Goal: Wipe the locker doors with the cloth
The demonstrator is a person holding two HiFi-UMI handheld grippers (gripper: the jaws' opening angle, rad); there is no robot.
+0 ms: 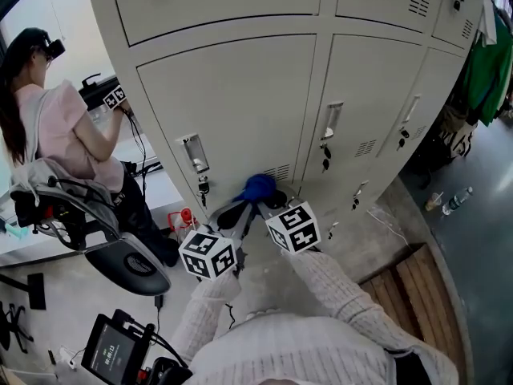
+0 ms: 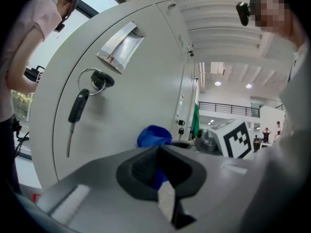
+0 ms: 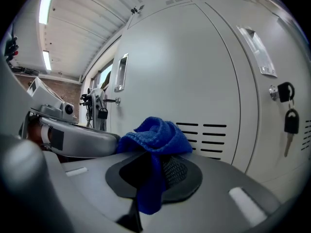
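Smooth metal locker door (image 1: 232, 95), right gripper (image 3: 154, 168) pinching cloth (image 3: 156, 135) — nubby, blue

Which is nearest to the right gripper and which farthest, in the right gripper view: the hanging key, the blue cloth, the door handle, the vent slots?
1. blue cloth, clamped in the right gripper.
2. vent slots, just behind the cloth, to its right.
3. hanging key, on the next door, far right.
4. door handle, higher up, above the key.
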